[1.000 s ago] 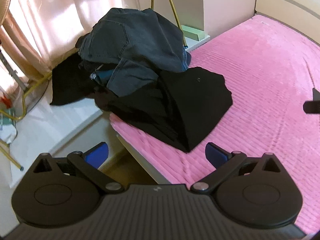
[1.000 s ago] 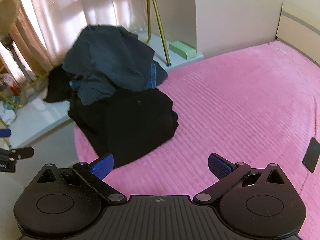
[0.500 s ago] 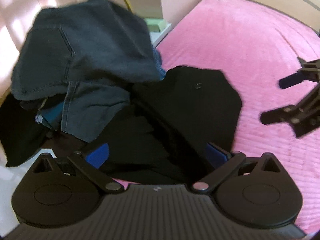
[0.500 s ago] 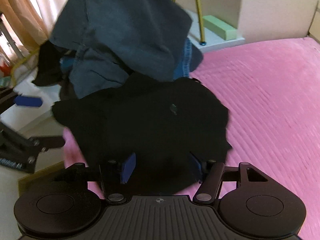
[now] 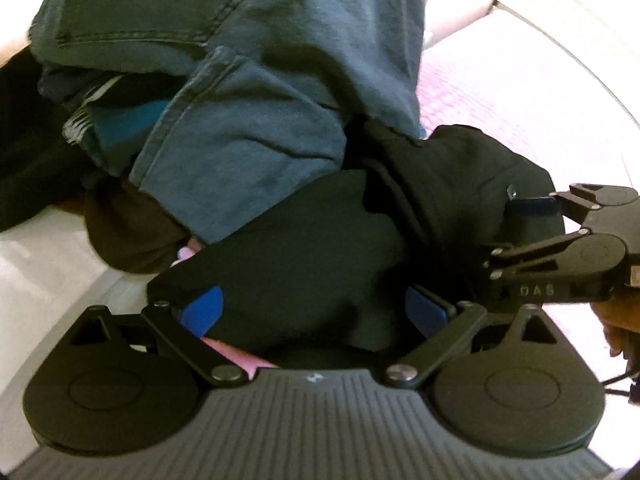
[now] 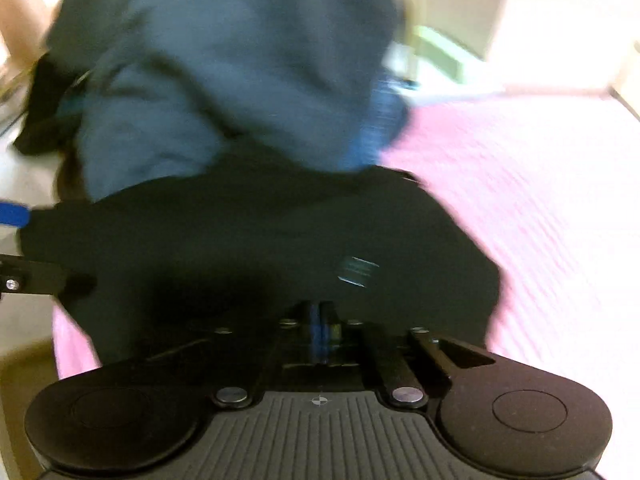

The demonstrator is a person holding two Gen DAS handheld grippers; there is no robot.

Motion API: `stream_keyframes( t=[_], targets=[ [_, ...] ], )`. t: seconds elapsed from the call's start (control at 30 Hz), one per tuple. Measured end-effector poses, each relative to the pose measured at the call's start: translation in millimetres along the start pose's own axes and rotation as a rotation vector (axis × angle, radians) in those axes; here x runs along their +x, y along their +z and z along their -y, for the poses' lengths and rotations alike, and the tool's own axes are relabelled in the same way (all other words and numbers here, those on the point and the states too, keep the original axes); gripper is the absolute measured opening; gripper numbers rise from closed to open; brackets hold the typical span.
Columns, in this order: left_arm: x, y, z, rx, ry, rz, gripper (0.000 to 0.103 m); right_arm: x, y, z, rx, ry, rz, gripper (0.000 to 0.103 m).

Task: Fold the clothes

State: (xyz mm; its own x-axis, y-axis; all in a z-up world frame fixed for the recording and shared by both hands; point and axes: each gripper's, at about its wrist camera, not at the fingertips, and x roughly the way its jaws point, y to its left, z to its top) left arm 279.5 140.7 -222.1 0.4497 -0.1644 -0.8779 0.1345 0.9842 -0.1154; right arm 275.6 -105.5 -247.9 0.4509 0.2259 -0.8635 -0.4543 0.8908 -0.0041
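Observation:
A black garment (image 5: pixel 304 248) lies at the near edge of a clothes pile on the pink bed, with grey-blue jeans (image 5: pixel 248 128) heaped over its far part. My left gripper (image 5: pixel 312 312) is open, its blue pads on either side of the black garment's near edge. My right gripper (image 6: pixel 320 332) is shut on the black garment (image 6: pixel 248 240) at its near hem; it also shows in the left wrist view (image 5: pixel 532 208) at the right, pinching the cloth. The right wrist view is blurred.
The pink bedspread (image 6: pixel 540 208) spreads to the right. A white ledge (image 5: pixel 48 264) and floor lie left of the bed edge. A green block (image 6: pixel 440 52) sits by the far wall. More dark clothes (image 5: pixel 28 152) hang off the pile's left side.
Both grippers moved in close to the pile. The right gripper went from open to shut on the black garment's hem. The left gripper stayed open and now straddles the garment's edge.

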Motion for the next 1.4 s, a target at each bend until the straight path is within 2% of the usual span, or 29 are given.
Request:
stream_keyframes(
  t=[0.07, 0.17, 0.3, 0.37, 0.43, 0.47, 0.53, 0.57, 0.67, 0.77, 0.83, 0.9, 0.93, 1.03, 1.2, 1.3, 1.37, 1.4],
  targets=[
    [3.3, 5.0, 3.6, 0.017, -0.026, 0.007, 0.096, -13.6, -12.3, 35.6, 0.098, -0.025, -0.006, 0.000],
    [10.3, 14.1, 14.0, 0.038, -0.091, 0.014, 0.096, -34.7, -30.6, 71.4, 0.169, -0.040, -0.024, 0.000],
    [31.1, 21.7, 33.8, 0.059, -0.189, -0.001, 0.094, -57.7, -50.1, 84.1, 0.167, -0.066, -0.014, 0.000],
    [44.3, 26.6, 44.9, 0.060, -0.233, -0.021, 0.086, -63.4, -57.1, 85.4, 0.181, -0.073, -0.018, 0.004],
    [58.0, 29.9, 55.3, 0.063, -0.264, -0.042, 0.083, -67.7, -62.8, 84.9, 0.209, -0.090, -0.012, 0.054],
    [64.1, 30.1, 60.5, 0.071, -0.269, -0.048, 0.082, -69.8, -64.0, 83.0, 0.224, -0.098, -0.004, 0.085],
    [73.6, 29.0, 70.1, 0.105, -0.268, -0.054, 0.078, -72.4, -59.7, 80.8, 0.253, -0.090, 0.019, 0.085],
    [74.7, 28.3, 75.6, 0.127, -0.261, -0.048, 0.062, -74.9, -55.2, 81.7, 0.263, -0.083, 0.031, 0.085],
    [66.5, 25.7, 92.4, 0.200, -0.238, -0.001, 0.031, -86.2, -37.0, 85.2, 0.298, -0.045, 0.076, 0.085],
    [33.7, 14.4, 118.9, 0.364, -0.266, 0.104, 0.018, -99.4, -12.3, 87.5, 0.319, 0.044, 0.110, 0.085],
    [12.0, -3.0, 143.1, 0.498, -0.291, 0.156, 0.016, -100.6, -0.8, 82.6, 0.323, 0.123, 0.092, 0.087],
    [-5.5, -22.6, 165.1, 0.607, -0.329, 0.193, 0.015, -99.1, 8.3, 75.2, 0.317, 0.203, 0.065, 0.100],
    [-12.0, -33.6, 174.8, 0.647, -0.355, 0.203, 0.015, -95.7, 11.0, 69.7, 0.287, 0.223, 0.045, 0.100],
    [-16.3, -64.6, 193.5, 0.684, -0.412, 0.182, 0.016, -81.5, 14.8, 49.5, 0.178, 0.272, -0.028, 0.100],
    [-19.0, -93.6, 188.8, 0.619, -0.408, 0.122, 0.020, -57.4, 3.4, 12.1, -0.007, 0.274, -0.138, 0.100],
    [-20.6, -110.9, 185.7, 0.580, -0.405, 0.086, 0.029, -49.9, -1.4, -0.8, -0.076, 0.277, -0.150, 0.100],
    [-23.2, -119.6, 175.5, 0.571, -0.403, 0.052, 0.042, -47.2, -7.0, -10.3, -0.122, 0.265, -0.152, 0.100],
    [-23.9, -123.2, 169.4, 0.567, -0.399, 0.037, 0.044, -45.0, -9.8, -15.9, -0.150, 0.252, -0.155, 0.100]
  ],
)
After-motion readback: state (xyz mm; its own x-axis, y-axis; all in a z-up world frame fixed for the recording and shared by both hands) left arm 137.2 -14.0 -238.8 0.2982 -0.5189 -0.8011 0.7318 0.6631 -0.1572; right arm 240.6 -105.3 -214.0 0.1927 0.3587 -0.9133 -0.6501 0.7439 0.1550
